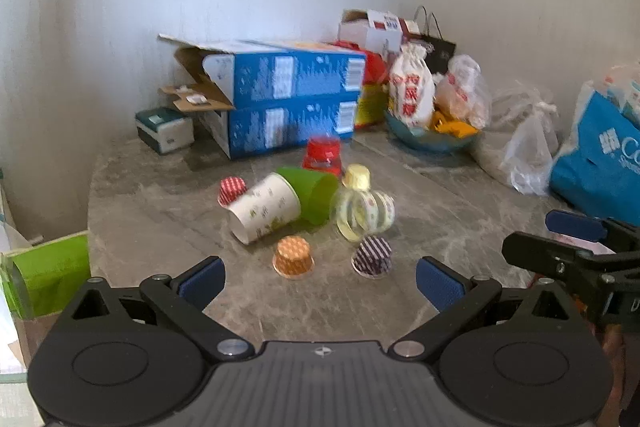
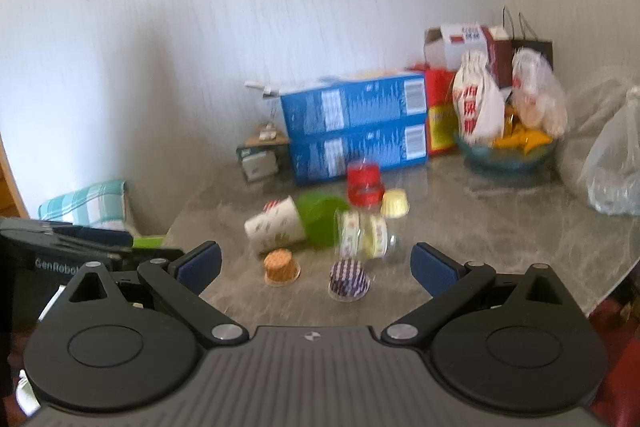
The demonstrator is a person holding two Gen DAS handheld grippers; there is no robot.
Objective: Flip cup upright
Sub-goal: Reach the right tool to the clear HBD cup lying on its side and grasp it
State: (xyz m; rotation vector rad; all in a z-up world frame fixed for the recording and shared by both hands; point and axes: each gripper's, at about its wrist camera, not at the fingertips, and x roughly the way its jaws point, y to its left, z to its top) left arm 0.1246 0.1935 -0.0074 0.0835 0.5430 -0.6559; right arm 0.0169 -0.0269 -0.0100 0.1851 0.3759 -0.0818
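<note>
1. At the far left of the right wrist view, part of the left gripper is seen; its body is cut off by the frame edge.
2. In the left wrist view, the left gripper is shown with its blue-padded fingers spread wide and nothing held between them.
3. Left of centre on the table, a white paper cup is seen lying on its side, its mouth toward the lower left; a green cup lies on its side against it, partly hidden.
4. Small patterned cups are seen standing upside down around them: a red striped cup, an orange cup and a purple striped cup.
5. A clear container lies at centre, blurred and hard to make out.
6. In the right wrist view, the right gripper is likewise shown wide open and empty, short of the white paper cup.
7. At the right edge of the left wrist view, the right gripper is cut off.
</note>
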